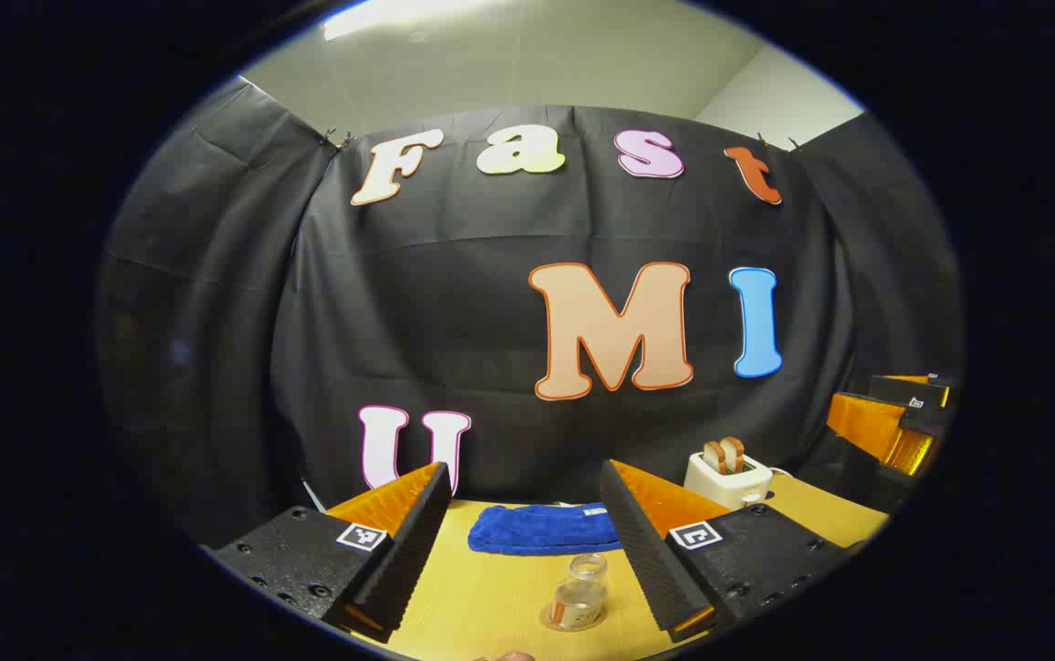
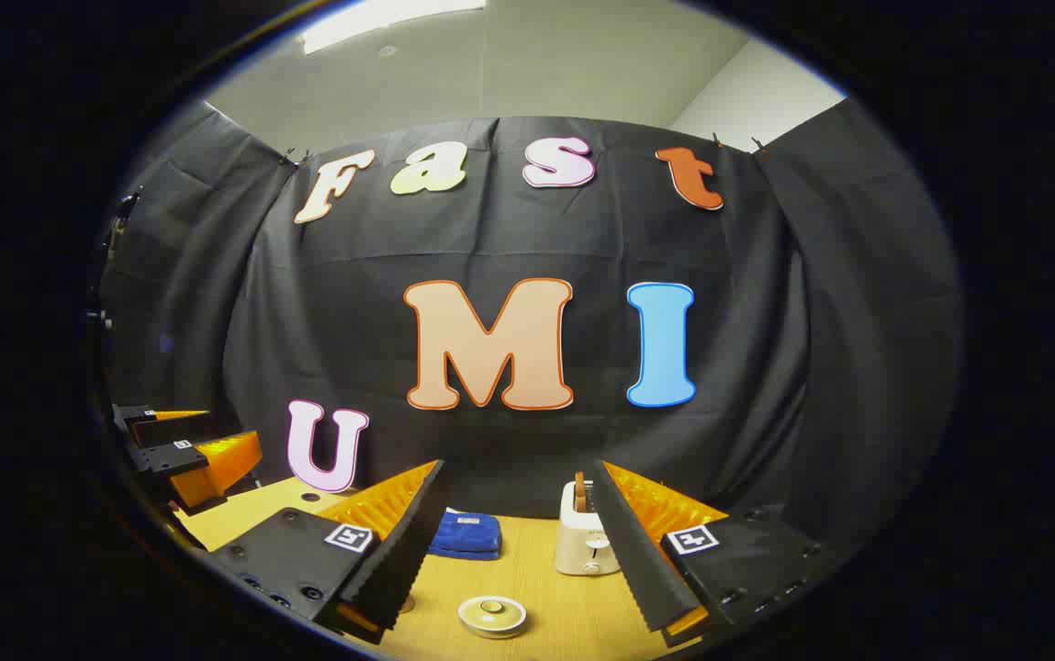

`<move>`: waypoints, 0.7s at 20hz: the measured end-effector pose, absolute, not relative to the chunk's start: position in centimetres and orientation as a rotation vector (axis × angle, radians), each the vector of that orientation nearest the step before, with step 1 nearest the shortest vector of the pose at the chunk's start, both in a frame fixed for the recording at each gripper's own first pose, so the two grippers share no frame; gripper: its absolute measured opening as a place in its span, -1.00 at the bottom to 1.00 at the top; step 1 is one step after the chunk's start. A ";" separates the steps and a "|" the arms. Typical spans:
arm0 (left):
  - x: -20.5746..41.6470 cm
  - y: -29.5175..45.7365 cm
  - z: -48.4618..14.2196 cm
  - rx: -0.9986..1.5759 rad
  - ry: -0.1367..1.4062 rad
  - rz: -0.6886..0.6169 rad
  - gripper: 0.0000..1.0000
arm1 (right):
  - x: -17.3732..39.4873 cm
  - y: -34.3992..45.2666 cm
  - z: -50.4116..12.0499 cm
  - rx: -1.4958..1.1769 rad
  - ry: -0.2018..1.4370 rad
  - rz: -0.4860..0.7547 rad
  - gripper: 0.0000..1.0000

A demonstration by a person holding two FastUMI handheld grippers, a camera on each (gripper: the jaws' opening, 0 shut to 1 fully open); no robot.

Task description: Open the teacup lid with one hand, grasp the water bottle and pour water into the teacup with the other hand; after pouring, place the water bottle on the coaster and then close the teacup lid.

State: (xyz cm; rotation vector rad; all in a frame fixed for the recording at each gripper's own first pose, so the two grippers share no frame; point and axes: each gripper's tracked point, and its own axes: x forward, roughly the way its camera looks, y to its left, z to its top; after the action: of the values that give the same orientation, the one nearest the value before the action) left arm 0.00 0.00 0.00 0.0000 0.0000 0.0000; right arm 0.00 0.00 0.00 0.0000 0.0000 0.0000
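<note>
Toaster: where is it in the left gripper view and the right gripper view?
Left gripper view: toaster lower right, past the right finger, at the table's back by the cloth wall.
Right gripper view: toaster bottom centre, partly behind the right finger.
Shared landmark: blue towel, left of the toaster in both.

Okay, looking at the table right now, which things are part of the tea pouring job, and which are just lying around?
For the job:
water bottle, clear, standing on the table
teacup, lid on
left tool and right tool, both open and holding nothing

Just lying about:
blue cloth
toaster with slices in it
</note>
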 end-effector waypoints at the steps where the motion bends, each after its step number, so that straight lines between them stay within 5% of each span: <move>1: 0.1 0.5 0.2 0.002 -0.003 0.002 0.91 | 0.2 0.0 0.0 -0.007 -0.004 -0.005 0.89; 4: 0.3 1.5 0.4 0.011 -0.016 0.024 0.92 | 0.5 0.2 -0.1 -0.023 -0.005 -0.018 1.00; 14: 0.1 2.2 -0.4 -0.015 -0.004 0.022 0.90 | 0.6 1.1 -1.4 -0.042 0.023 -0.007 0.89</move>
State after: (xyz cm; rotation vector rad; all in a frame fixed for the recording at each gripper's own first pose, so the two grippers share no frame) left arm 0.10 2.17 -0.39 -0.0151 -0.0035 0.0222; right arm 0.61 1.08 -1.41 -0.0419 0.0230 -0.0074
